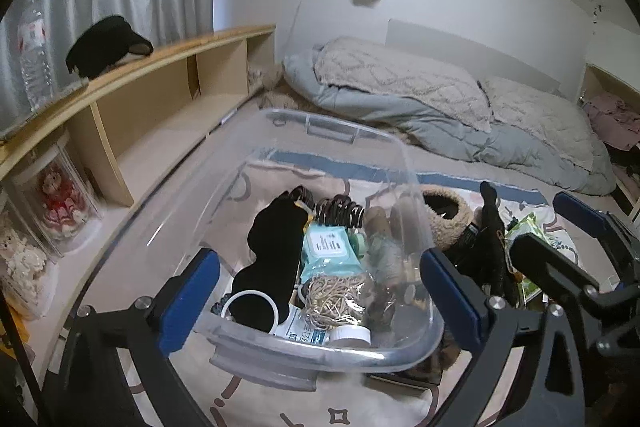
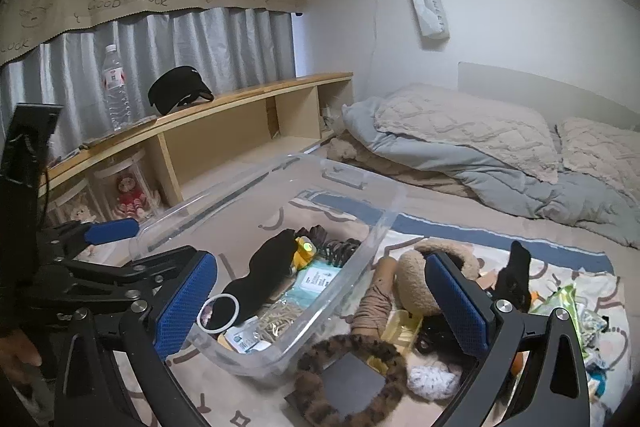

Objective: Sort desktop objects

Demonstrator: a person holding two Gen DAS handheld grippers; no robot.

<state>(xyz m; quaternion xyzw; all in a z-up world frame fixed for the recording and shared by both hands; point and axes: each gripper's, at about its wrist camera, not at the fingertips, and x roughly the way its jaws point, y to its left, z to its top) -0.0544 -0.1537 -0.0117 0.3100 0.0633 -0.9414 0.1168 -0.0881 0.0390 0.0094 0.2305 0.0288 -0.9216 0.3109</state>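
A clear plastic bin (image 1: 320, 351) sits on the patterned bedspread. In it lie a black eye mask (image 1: 272, 251), a white ring (image 1: 250, 301), a teal wipes packet (image 1: 328, 251), a bag of beige bands (image 1: 340, 297) and a dark hair claw (image 1: 340, 213). My left gripper (image 1: 320, 301) hangs open over the bin's near end, holding nothing. My right gripper (image 2: 322, 303) is open too and empty, just right of the bin (image 2: 360, 259). Under it lie a leopard-print band (image 2: 348, 351), a white fluffy scrunchie (image 2: 430, 379), a brown furry earmuff (image 2: 412, 287) and a beige roll (image 2: 372, 307).
A wooden shelf (image 2: 224, 115) runs along the left, with a water bottle (image 2: 116, 87) and black cap (image 2: 176, 87) on top and dolls (image 2: 130, 197) below. Folded bedding (image 2: 480, 147) lies behind. Green packets (image 2: 560, 303) and small clutter lie at right.
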